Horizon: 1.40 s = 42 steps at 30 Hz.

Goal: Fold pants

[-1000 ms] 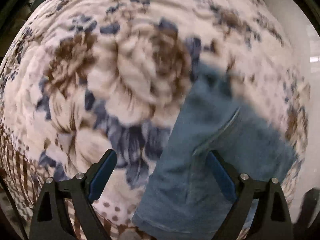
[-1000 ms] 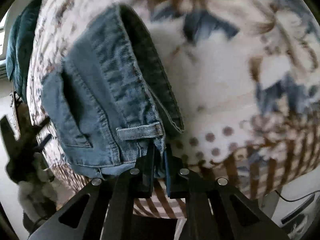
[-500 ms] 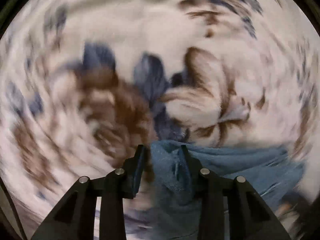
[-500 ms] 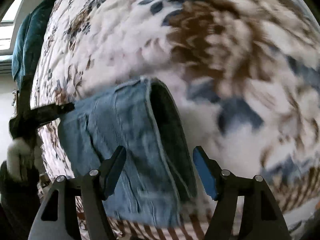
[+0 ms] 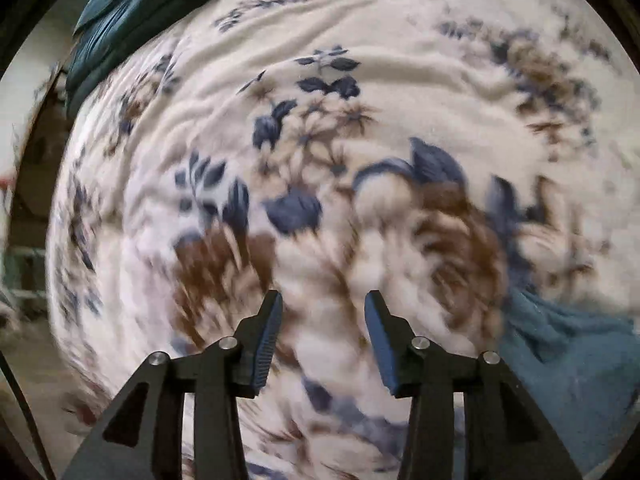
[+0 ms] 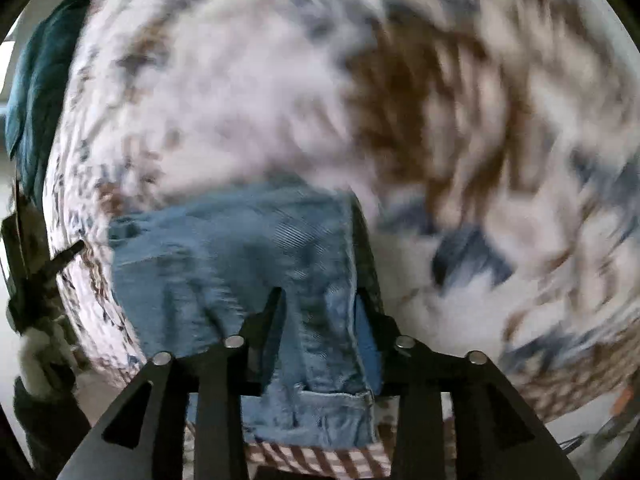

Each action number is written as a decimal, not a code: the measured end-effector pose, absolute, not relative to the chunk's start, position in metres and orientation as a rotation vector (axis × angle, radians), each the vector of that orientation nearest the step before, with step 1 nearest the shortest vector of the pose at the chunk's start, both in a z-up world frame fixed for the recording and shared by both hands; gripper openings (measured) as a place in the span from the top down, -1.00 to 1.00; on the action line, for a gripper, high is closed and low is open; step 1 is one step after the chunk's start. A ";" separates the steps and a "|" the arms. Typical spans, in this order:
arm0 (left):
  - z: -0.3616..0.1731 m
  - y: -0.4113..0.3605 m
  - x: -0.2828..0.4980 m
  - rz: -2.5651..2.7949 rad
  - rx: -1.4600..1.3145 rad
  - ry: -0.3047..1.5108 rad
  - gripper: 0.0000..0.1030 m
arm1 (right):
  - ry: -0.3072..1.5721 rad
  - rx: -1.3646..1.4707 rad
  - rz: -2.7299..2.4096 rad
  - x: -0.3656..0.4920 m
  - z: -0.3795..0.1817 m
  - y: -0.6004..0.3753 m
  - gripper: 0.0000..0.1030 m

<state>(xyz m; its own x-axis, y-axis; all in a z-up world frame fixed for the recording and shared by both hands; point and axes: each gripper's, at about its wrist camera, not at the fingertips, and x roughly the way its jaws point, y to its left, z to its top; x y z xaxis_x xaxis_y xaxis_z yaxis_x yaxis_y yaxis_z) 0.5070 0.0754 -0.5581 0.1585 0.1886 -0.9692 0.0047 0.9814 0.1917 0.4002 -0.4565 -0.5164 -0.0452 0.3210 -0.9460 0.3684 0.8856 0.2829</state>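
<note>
The blue jeans (image 6: 240,260) lie folded on the floral blanket (image 6: 248,92), waistband toward the camera in the right wrist view. My right gripper (image 6: 320,300) hovers over their right edge. Its jaws are closing with denim showing between them, and the pads do not press on it. In the left wrist view my left gripper (image 5: 322,300) is over bare blanket (image 5: 360,80). Its jaws are opening and nothing is between them. One end of the jeans (image 5: 568,360) lies to its lower right, apart from the fingers. Both views are motion-blurred.
A dark teal cloth (image 5: 132,12) lies at the bed's far left corner, also seen as the teal cloth (image 6: 36,80) in the right wrist view. A sleeve with a white fluffy cuff (image 6: 36,356) is at the bed's left edge. Floor shows beyond the blanket's edges.
The right gripper let go of the waistband, opened and lifted over the jeans. The left gripper closed on the jeans' edge, then released it and swung left over bare blanket.
</note>
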 end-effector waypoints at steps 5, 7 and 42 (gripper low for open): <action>-0.561 0.058 0.446 -0.002 -0.078 1.419 -0.08 | 1.596 0.361 0.232 0.463 -0.477 -0.367 -0.42; -0.570 0.047 0.427 -0.031 -0.103 1.440 -0.09 | 1.622 0.279 0.348 0.496 -0.487 -0.314 -0.42; -0.607 0.008 0.376 -0.289 -0.257 1.396 -0.10 | 1.949 -0.159 0.317 0.574 -0.603 -0.148 0.69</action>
<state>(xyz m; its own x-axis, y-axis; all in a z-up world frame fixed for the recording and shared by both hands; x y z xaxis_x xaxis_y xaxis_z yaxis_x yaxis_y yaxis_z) 0.3765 0.0082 -0.6068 0.1499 -0.3483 -0.9253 0.0483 0.9374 -0.3450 0.5738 -0.1476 -0.6029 -0.3895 0.0365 -0.9203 -0.2568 0.9553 0.1465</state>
